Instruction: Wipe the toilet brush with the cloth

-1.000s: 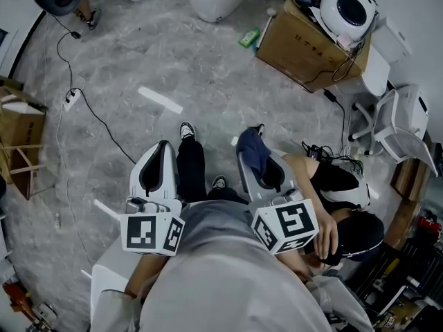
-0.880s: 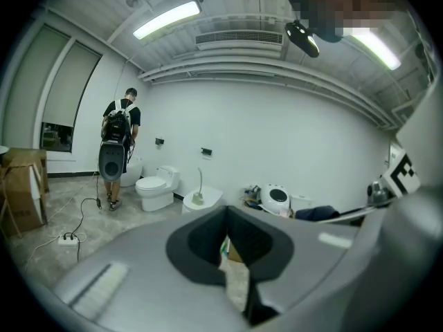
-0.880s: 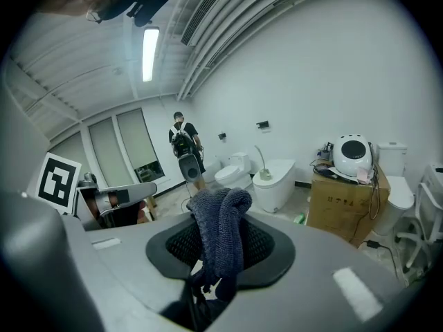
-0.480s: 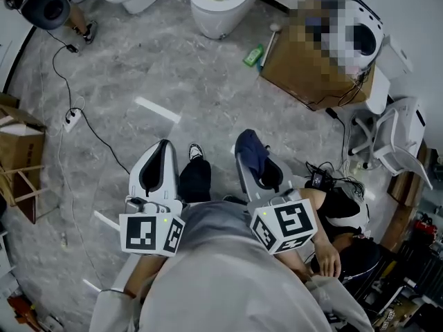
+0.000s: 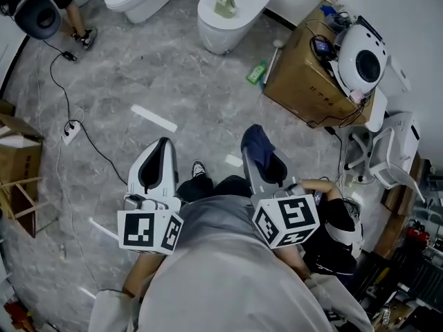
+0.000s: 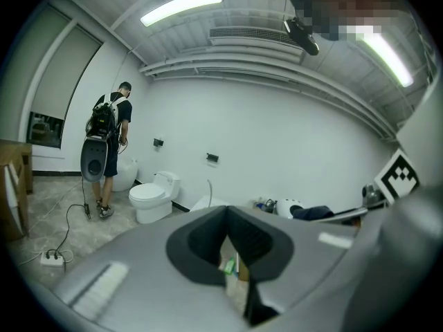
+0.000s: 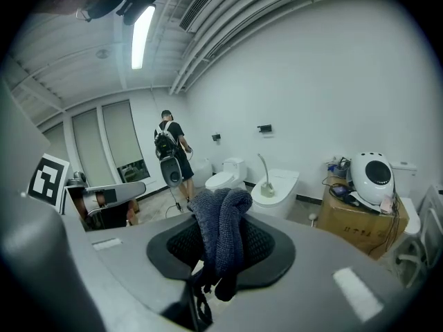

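Cloth (image 7: 221, 234) dark blue knit; toilet (image 5: 232, 12) white; floor (image 5: 138, 68) grey marbled; bottle (image 5: 256, 72) green; box (image 5: 304, 81) brown.

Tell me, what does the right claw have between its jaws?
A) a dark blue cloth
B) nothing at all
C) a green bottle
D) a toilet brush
A: in the right gripper view, the right claw is shut on a dark blue cloth that bunches up above its jaws.

cloth (image 7: 220, 237): knitted, rough, matt; toilet (image 5: 220, 33): glossy, smooth; box (image 5: 304, 81): matt cardboard; floor (image 5: 138, 68): smooth stone
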Tool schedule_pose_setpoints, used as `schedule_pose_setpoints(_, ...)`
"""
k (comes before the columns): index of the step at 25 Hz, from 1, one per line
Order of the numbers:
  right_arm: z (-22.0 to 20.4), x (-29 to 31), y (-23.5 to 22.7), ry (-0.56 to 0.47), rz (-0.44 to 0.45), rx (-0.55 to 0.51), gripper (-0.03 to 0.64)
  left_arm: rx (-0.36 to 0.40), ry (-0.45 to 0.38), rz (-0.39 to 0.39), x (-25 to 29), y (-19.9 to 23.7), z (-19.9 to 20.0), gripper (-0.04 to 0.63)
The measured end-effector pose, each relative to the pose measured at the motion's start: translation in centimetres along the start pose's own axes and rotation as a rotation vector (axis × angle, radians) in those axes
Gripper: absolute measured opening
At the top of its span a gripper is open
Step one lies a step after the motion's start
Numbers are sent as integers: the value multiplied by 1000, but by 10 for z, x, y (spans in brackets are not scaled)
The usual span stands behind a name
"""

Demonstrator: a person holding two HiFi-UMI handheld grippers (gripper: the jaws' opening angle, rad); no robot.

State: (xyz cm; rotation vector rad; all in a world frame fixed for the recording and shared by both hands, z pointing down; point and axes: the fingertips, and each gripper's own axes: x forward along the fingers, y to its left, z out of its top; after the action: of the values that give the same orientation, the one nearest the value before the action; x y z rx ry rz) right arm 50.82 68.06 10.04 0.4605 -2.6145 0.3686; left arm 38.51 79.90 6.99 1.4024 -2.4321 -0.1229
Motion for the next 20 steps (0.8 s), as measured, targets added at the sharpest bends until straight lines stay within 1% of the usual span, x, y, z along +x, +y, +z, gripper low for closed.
schedule_pose_setpoints(5,20,31,2,-2,8,-16,98,-2,-17,-3,24,16,13,0)
schedule_pose_setpoints(11,36,73,-10,-6,32,-21,98,15,-15,5,64,27,18,0)
schedule_pose_setpoints(16,65,128,-36,-23,53,-13,98,40,-12,5,122,36,30,0)
schedule_pose_setpoints(20,96,188,-76,-34,55,6,98,58,-3,7,193,46,44,0)
